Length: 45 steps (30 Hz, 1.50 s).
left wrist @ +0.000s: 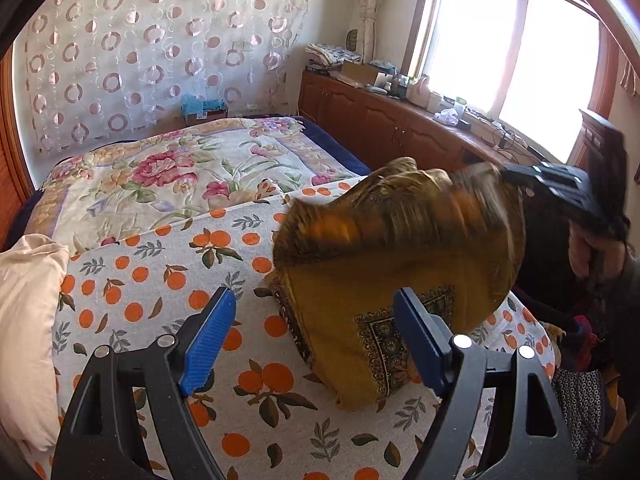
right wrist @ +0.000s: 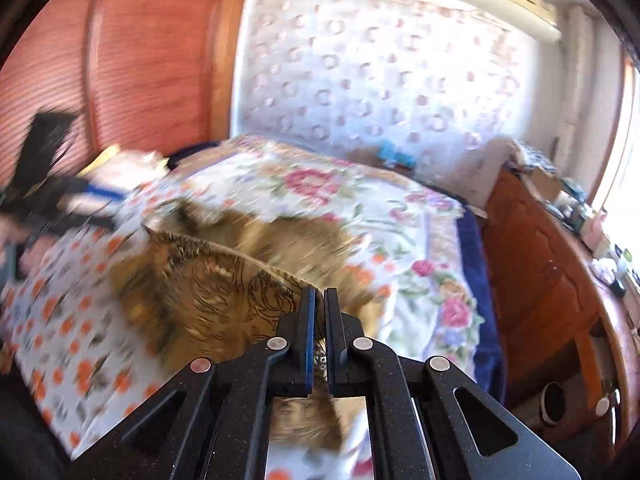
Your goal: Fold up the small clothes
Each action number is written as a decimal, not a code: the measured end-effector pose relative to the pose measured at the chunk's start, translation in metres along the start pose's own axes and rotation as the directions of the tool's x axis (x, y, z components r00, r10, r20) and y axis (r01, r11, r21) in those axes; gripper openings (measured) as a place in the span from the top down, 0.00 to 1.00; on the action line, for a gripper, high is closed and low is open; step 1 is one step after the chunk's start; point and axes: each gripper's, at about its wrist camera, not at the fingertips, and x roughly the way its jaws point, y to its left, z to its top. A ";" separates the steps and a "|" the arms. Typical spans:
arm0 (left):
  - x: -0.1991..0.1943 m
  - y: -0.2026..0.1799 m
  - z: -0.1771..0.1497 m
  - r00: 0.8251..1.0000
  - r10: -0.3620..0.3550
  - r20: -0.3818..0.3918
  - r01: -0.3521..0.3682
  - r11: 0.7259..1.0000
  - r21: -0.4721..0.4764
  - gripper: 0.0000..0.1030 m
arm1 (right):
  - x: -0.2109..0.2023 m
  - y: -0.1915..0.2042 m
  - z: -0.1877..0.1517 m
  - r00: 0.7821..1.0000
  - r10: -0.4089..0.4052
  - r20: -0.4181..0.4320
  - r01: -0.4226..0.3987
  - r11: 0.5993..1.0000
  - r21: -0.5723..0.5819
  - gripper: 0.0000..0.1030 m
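A mustard-yellow garment (left wrist: pixel 400 280) with dark paisley borders lies on the orange-print sheet (left wrist: pixel 160 280) of the bed. One part of it is raised and curls over toward the right. My left gripper (left wrist: pixel 316 304) stands open just before the garment's near edge, its blue pads (left wrist: pixel 212 336) wide apart with nothing pressed between them. My right gripper (right wrist: pixel 319 294) is shut on an edge of the garment (right wrist: pixel 208 292) and holds it up off the bed. In the left wrist view the right gripper (left wrist: pixel 560 188) shows blurred at the right, in a hand.
A floral blanket (left wrist: pixel 180 172) covers the far part of the bed. At the left edge lies a cream pillow (left wrist: pixel 28 320). Wooden cabinets (left wrist: pixel 392 128) with clutter on top run under the window. More dark patterned clothes (left wrist: pixel 580 400) are heaped at the right.
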 end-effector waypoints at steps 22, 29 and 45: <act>0.096 0.029 0.013 0.988 -0.034 -0.150 0.014 0.990 -0.138 0.28 | 0.049 -0.030 -0.043 0.990 0.038 -0.135 0.007 0.947 0.321 0.33; 0.110 0.030 0.010 0.982 -0.011 -0.190 -0.014 0.992 -0.126 0.35 | 0.073 -0.029 -0.063 0.971 0.100 -0.217 -0.012 0.928 0.372 0.29; 0.102 0.024 0.004 0.968 -0.162 -0.194 0.123 0.972 -0.199 0.87 | 0.105 -0.045 -0.053 0.933 0.265 -0.241 -0.158 0.909 0.386 0.62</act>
